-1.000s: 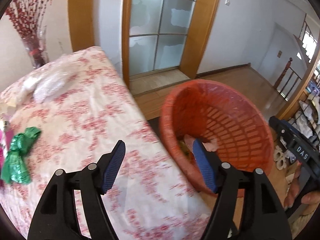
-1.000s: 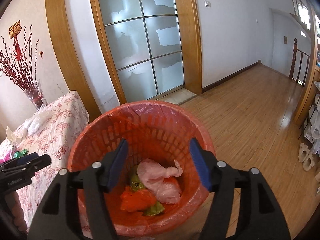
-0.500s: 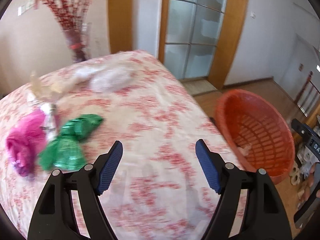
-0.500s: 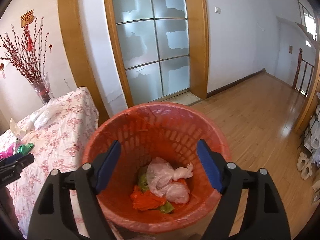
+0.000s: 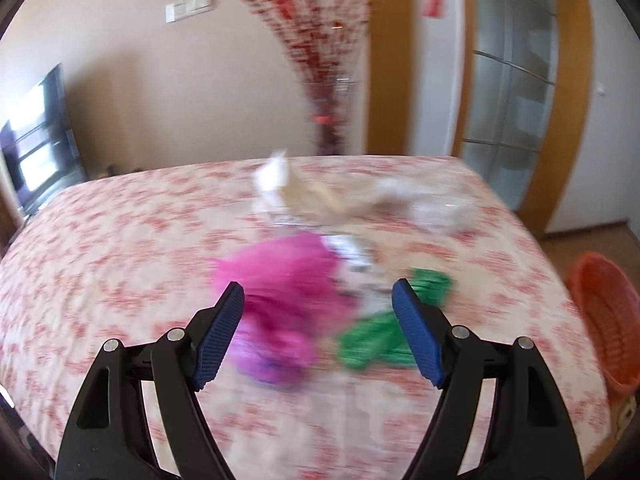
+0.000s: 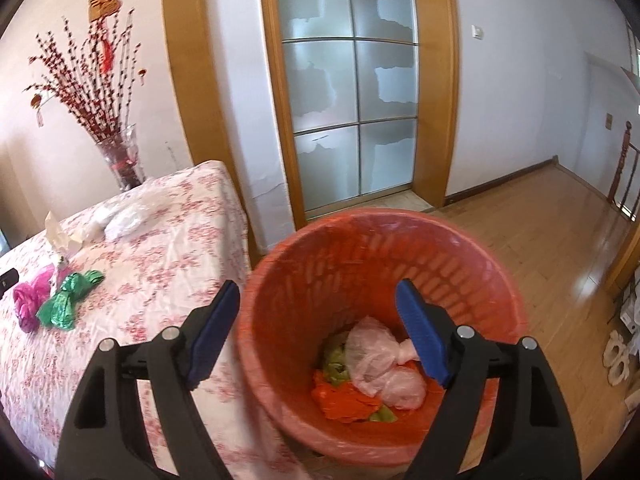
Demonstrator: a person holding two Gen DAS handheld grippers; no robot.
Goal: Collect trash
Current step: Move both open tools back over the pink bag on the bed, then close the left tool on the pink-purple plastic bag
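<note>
The right claw (image 6: 316,330) hangs empty, blue pads apart, above an orange basket (image 6: 492,276) holding crumpled bags (image 6: 384,364), beside the floral-clothed table (image 6: 160,272)

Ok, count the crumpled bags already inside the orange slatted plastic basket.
4 visible: a pale pink plastic bag on top, an orange one in front, a green one behind, a green scrap at the bottom. More may lie underneath.

The left gripper (image 5: 318,334) tilts downward, its blue-padded jaws spread wide with nothing pressed between them; the right gripper (image 6: 318,330) tilts down likewise, jaws wide apart and gripping nothing
</note>
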